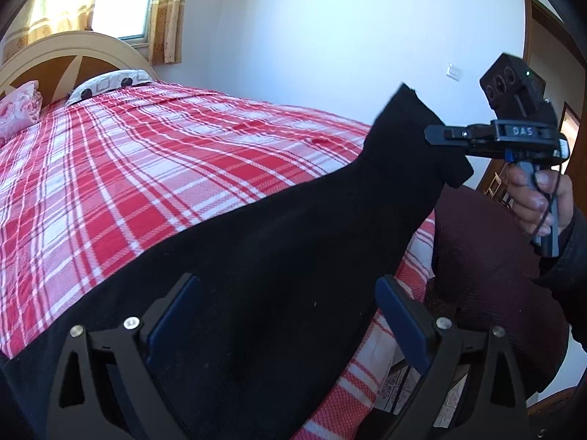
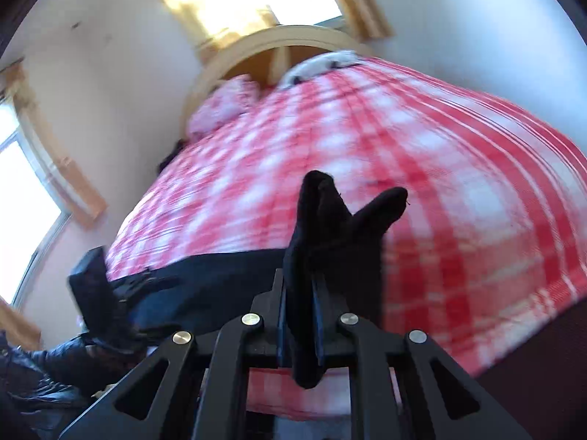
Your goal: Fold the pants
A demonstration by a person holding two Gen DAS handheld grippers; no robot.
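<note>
Black pants (image 1: 279,249) lie along the near edge of a bed with a red and white plaid cover (image 1: 154,168). My left gripper (image 1: 290,315) is open, its blue pads apart on either side of the black cloth. My right gripper (image 1: 436,135) is shut on the leg end of the pants and holds it lifted above the bed at the right. In the right wrist view the right gripper (image 2: 301,315) pinches black cloth (image 2: 330,227) between its pads, and the cloth sticks up past the fingertips. The left gripper (image 2: 95,293) shows at lower left.
A cream and brown headboard (image 1: 73,55) with a pink pillow (image 1: 18,110) and a patterned pillow (image 1: 110,84) is at the far end. Curtained windows (image 1: 121,0) stand behind. A white wall is to the right, with a wooden door frame (image 1: 543,36). A dark maroon seat (image 1: 488,249) is by the bed.
</note>
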